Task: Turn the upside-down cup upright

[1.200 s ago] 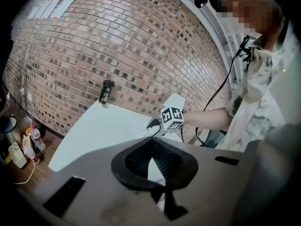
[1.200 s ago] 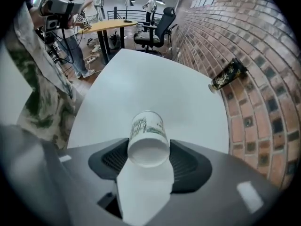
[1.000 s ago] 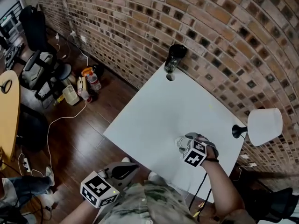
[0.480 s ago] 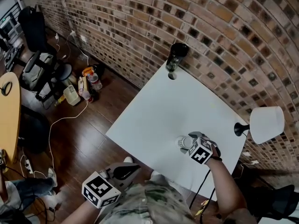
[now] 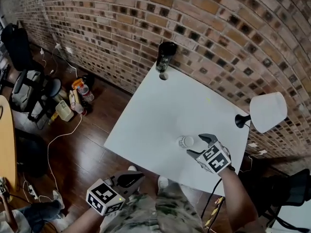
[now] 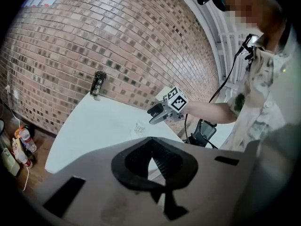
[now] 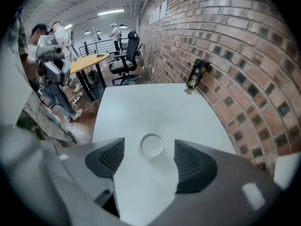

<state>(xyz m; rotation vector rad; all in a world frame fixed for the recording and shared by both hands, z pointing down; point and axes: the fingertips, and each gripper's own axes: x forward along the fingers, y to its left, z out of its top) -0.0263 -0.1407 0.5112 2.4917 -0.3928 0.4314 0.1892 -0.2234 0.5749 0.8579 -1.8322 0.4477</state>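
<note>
Clear plastic cup (image 5: 185,141) stands on white square table (image 5: 160,106) | right gripper (image 5: 196,145) just above cup, jaws just opening, released, cup between them untouched | left gripper (image 5: 136,176) well apart from cup, jaws clenched, empty

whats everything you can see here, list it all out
table: one, white, against the wall
cup: one, clear, on the table near its front edge
can: one, dark, far table corner
lamp: one, white shade and black base, at the table's right edge
brick wall: one, red-brown, behind the table
bags and bottles: several, mixed colours, on the wooden floor at left
left tongs: one, grey-black, shut and empty, off the table's near edge
right tongs: one, grey-black, jaws just been opening, apart above the cup, gripping nothing
</note>
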